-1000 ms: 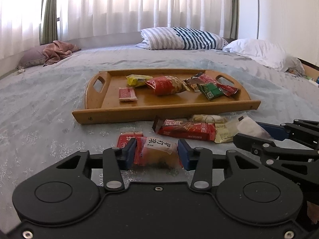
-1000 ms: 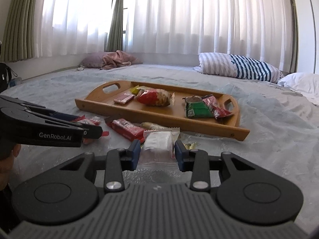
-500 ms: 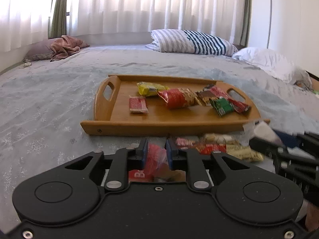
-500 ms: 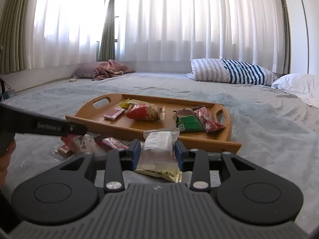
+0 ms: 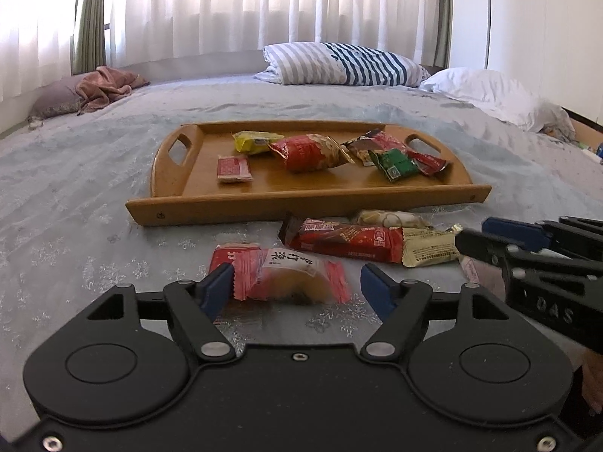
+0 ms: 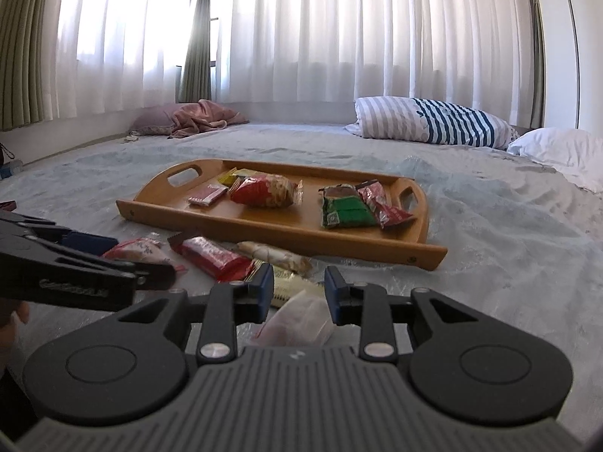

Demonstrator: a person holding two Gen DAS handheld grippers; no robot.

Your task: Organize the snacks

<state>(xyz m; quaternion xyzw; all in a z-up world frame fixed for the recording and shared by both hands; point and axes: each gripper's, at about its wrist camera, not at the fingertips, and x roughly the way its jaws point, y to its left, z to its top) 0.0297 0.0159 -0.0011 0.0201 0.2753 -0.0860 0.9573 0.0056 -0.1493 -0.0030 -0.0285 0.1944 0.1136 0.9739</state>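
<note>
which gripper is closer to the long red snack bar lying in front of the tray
Left. The left gripper sits just short of the long red snack bar; the right gripper hangs further off to its side.

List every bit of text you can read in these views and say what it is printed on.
"GenRobot.AI", faint, on the left gripper finger in the right wrist view.
Letters like "DAS" on the right gripper body in the left wrist view; unsure.
Chinese characters on the clear-wrapped snack; unclear.
Print on the red bar and the tray snacks: too small.

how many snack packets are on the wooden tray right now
6, on the wooden tray: flat red packet at left, yellow packet behind it, big red bag in the middle, then brown packet, green packet and red packet clustered right. More may hide underneath.
</note>
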